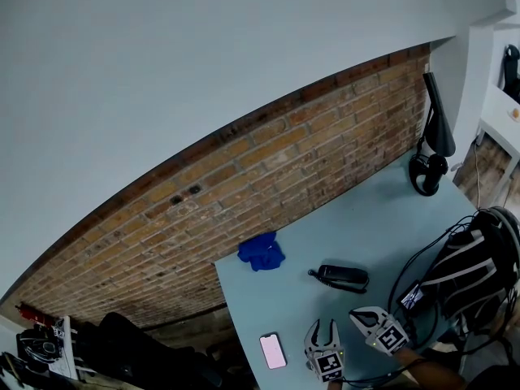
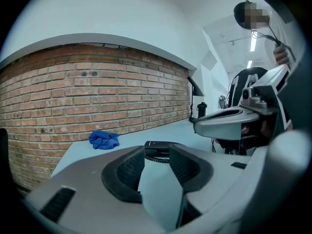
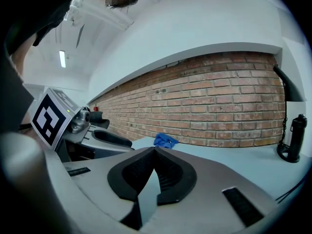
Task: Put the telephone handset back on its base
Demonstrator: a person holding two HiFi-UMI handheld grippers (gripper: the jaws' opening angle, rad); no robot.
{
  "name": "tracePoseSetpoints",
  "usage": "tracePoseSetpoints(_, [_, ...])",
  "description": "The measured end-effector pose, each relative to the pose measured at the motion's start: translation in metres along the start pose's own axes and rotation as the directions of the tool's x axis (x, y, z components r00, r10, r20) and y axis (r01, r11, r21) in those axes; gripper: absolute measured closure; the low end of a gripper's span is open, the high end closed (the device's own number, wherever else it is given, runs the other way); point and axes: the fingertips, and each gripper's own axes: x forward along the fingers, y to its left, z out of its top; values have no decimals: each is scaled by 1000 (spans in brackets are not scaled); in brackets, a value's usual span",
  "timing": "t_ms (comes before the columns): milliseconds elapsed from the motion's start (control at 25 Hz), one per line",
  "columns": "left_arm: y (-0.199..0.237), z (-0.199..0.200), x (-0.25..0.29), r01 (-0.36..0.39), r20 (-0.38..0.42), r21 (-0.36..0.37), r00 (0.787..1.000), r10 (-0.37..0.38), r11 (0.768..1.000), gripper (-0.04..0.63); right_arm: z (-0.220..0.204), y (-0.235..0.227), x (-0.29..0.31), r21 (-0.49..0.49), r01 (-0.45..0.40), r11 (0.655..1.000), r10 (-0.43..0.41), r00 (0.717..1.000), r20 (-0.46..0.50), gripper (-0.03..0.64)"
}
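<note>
A black telephone (image 1: 343,278) with a coiled cord lies on the light blue table (image 1: 382,218); whether the handset sits in its base I cannot tell. In the left gripper view the telephone (image 2: 158,145) shows a short way beyond the jaws. My left gripper (image 1: 322,327) is open and empty, hovering near the table's front edge, just in front of the telephone. To its right, my right gripper (image 1: 355,314) is shut with nothing between its pads. In its own view the right gripper (image 3: 155,152) aims toward the brick wall, and the telephone is not seen there.
A crumpled blue cloth (image 1: 261,251) lies at the table's far left corner, by the brick wall. A smartphone (image 1: 273,350) rests face up left of the left gripper. A black lamp (image 1: 431,157) stands at the far right end. A backpack with cables (image 1: 475,266) is on the right.
</note>
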Motion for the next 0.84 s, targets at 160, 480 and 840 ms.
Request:
tracePoseSetpoints(160, [0,0,0,0,2,2,1000,0,1000,410,-4,0,0,7,-2,1000,2,1000,-2,603])
tracePoseSetpoints(480, [-1,0,4,1,1,1,1000,-1,1000,410,-8,0,4,-9,-19,1000,19,1000,-12,603])
tracePoseSetpoints(840, [-3,-2,9,10,-4,9,1000,-10,1000,410,-11,-4,4,-15,-18,1000,17,999,-29,603])
